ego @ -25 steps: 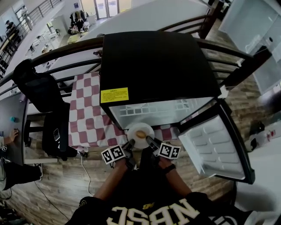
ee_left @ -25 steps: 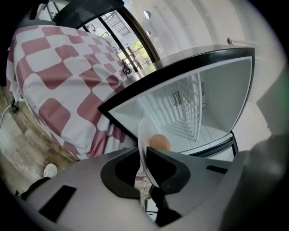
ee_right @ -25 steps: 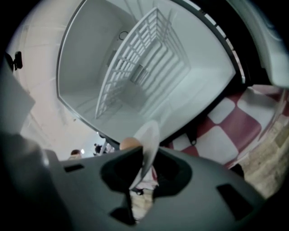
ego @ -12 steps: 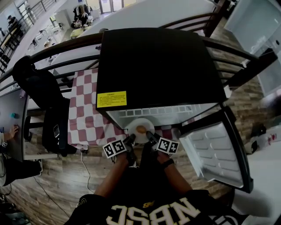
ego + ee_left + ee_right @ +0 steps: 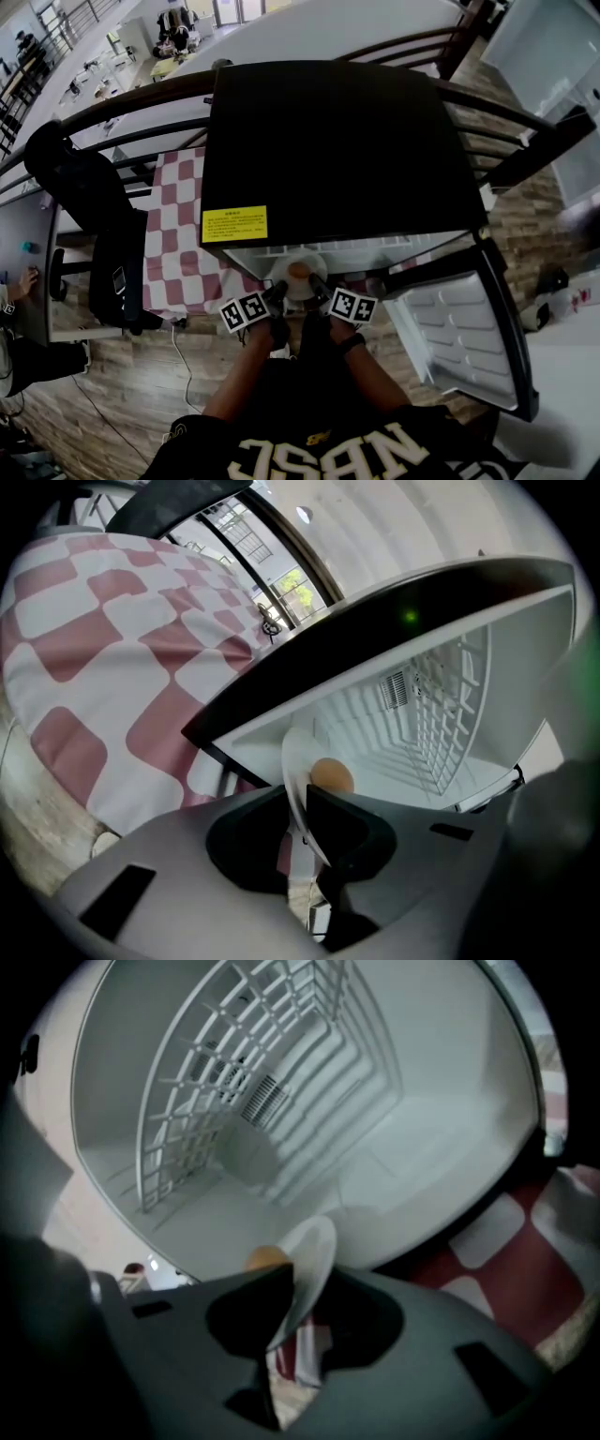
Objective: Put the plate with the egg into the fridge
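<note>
At fridge (image 5: 337,141) mouth, plate (image 5: 298,278) with egg (image 5: 298,271) sits level over front edge of floor, held at opposite rims so egg won't roll. Left gripper (image 5: 279,292), right gripper (image 5: 318,287): jaws just been opening, rim between them, gap beside one jaw. Likely releasing. Door (image 5: 459,328) swung wide for access.

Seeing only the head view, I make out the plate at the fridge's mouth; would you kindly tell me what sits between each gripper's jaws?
Observer: At the left gripper, the plate has its rim between jaws that have just been opening. I cannot tell whether the pads press on it.
Operator: And the other side?
Observer: The right gripper shows the same: the rim is between its jaws, which have also just been opening.
Operator: What lies ahead of the plate?
Observer: The fridge floor lies bare beyond it, with a wire shelf above.
</note>
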